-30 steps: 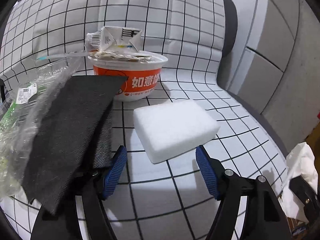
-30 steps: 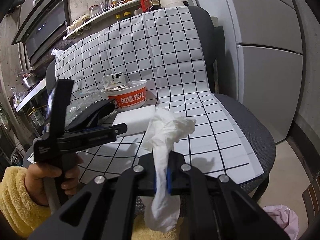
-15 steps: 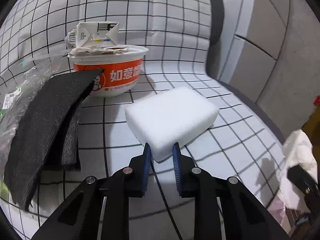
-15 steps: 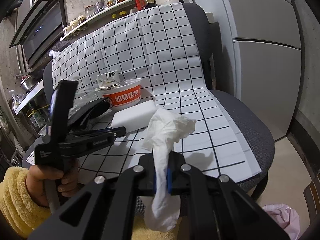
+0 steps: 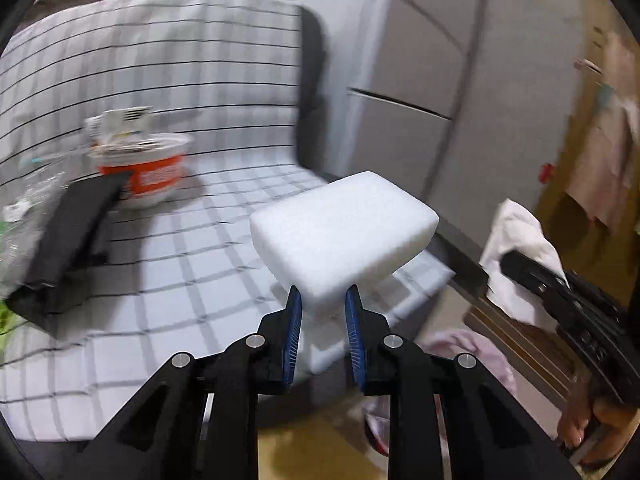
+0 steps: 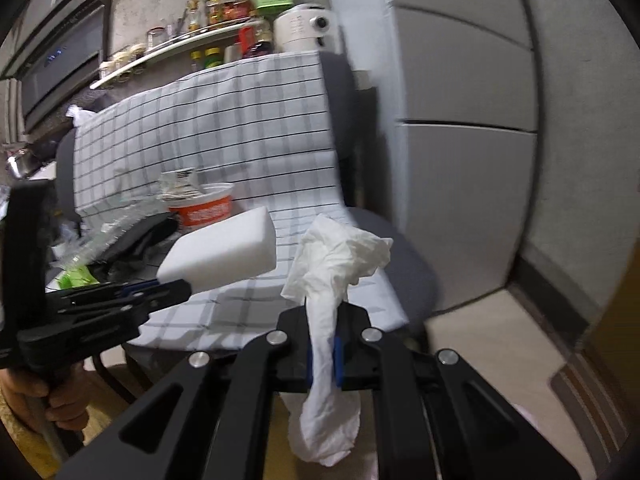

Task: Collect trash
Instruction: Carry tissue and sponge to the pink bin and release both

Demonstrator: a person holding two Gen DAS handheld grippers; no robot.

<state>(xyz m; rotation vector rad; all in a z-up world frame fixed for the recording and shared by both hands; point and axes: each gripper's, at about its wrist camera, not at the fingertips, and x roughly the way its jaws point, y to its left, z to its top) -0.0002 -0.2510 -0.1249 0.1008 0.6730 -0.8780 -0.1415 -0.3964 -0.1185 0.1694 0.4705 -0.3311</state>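
Observation:
My left gripper [image 5: 320, 320] is shut on a white foam block [image 5: 344, 236] and holds it in the air past the front edge of the chair seat; the block also shows in the right wrist view [image 6: 220, 252]. My right gripper [image 6: 324, 360] is shut on a crumpled white tissue [image 6: 336, 264], held up in front of the chair; the tissue shows at the right of the left wrist view [image 5: 516, 252]. An orange-and-white instant noodle bowl [image 5: 148, 172] stuffed with paper scraps stands at the back of the seat.
The chair is draped with a black-and-white checked cloth [image 5: 180, 256]. A black cloth piece [image 5: 68, 236] and a clear plastic wrapper [image 5: 16, 216] lie at its left. A pink bag [image 5: 472, 356] lies on the floor below. A grey fridge [image 6: 460, 120] stands to the right.
My left gripper has closed on the foam block, lifted it off the seat and swung right, towards the floor side. My right gripper keeps its hold on the tissue.

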